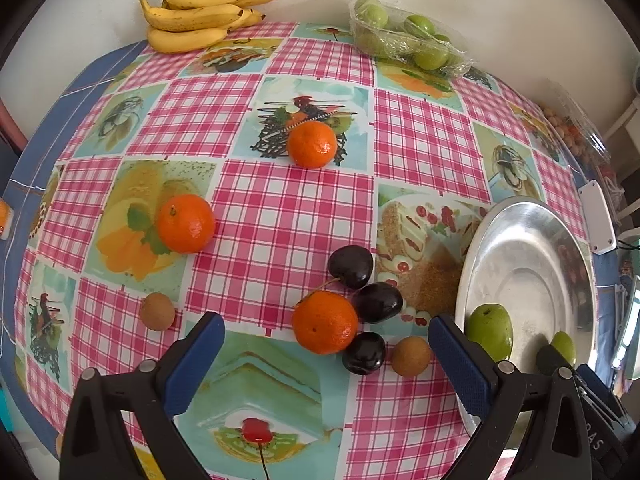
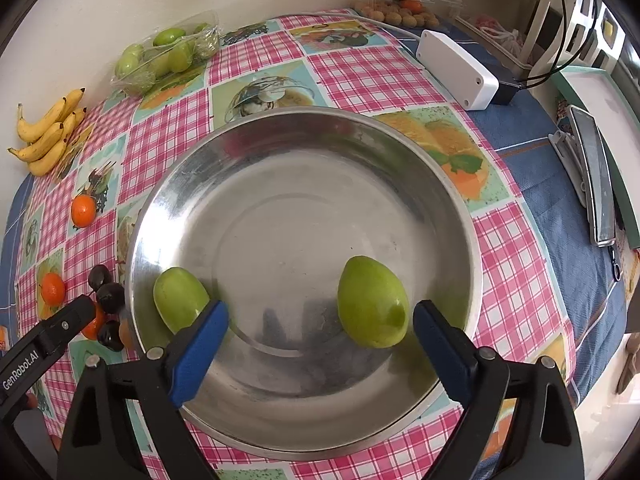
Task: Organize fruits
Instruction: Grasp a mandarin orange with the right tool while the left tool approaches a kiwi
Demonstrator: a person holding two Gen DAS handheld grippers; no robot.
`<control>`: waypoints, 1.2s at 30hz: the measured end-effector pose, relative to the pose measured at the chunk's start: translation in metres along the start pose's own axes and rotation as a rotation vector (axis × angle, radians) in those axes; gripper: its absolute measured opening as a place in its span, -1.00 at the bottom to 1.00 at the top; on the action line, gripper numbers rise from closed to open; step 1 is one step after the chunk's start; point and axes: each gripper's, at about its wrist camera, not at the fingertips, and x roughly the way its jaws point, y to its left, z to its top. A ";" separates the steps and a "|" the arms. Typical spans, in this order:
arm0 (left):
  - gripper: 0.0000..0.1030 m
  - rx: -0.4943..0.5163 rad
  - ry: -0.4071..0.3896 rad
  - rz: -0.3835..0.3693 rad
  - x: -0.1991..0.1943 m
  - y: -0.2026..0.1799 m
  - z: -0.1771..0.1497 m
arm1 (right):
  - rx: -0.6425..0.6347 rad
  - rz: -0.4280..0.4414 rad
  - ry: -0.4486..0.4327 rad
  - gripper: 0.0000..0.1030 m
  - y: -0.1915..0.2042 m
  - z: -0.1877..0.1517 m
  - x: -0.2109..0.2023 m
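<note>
My left gripper (image 1: 326,322) hangs open over the checked tablecloth. A tangerine (image 1: 324,322) lies between its blue fingers (image 1: 200,360), touching neither. Three dark plums (image 1: 378,302) and a small brown fruit (image 1: 411,356) crowd the tangerine's right side. Another brown fruit (image 1: 157,311) sits left of the fingers. Two more tangerines (image 1: 186,223) (image 1: 312,145) lie farther off. My right gripper (image 2: 322,308) stands open above the steel plate (image 2: 304,116). One green fruit (image 2: 372,302) rests in the plate just inside the right finger; a second green fruit (image 2: 180,298) lies by the left finger.
Bananas (image 1: 200,12) and a wrapped tray of green fruit (image 1: 404,36) sit at the far edge by the wall. A white box (image 2: 456,68), a clear box of small brown fruit (image 2: 400,12) and a phone on a stand (image 2: 596,176) lie right of the plate.
</note>
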 end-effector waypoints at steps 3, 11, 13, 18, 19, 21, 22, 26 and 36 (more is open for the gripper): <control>1.00 0.010 -0.002 0.011 0.001 0.000 -0.001 | -0.007 0.002 -0.003 0.85 0.001 -0.001 0.000; 1.00 0.034 -0.035 0.012 -0.003 0.001 -0.002 | -0.022 0.040 -0.032 0.88 0.004 -0.005 -0.003; 1.00 0.037 -0.040 0.010 -0.004 0.002 -0.002 | -0.028 0.046 -0.040 0.88 0.006 -0.006 -0.004; 1.00 0.040 -0.057 0.007 -0.008 0.009 0.000 | -0.033 0.076 -0.045 1.00 0.009 -0.009 -0.002; 1.00 0.042 -0.062 0.008 -0.009 0.010 0.000 | -0.041 0.074 -0.050 1.00 0.010 -0.010 -0.003; 1.00 0.042 -0.073 0.004 -0.012 0.015 0.001 | -0.051 0.074 -0.050 1.00 0.012 -0.011 -0.003; 1.00 0.042 -0.077 0.002 -0.013 0.018 0.001 | -0.054 0.076 -0.054 1.00 0.012 -0.011 -0.004; 1.00 0.034 -0.095 0.011 -0.019 0.032 0.002 | -0.059 0.081 -0.055 1.00 0.014 -0.012 -0.004; 1.00 -0.019 -0.128 0.021 -0.033 0.077 0.002 | -0.049 0.115 -0.100 1.00 0.023 -0.012 -0.020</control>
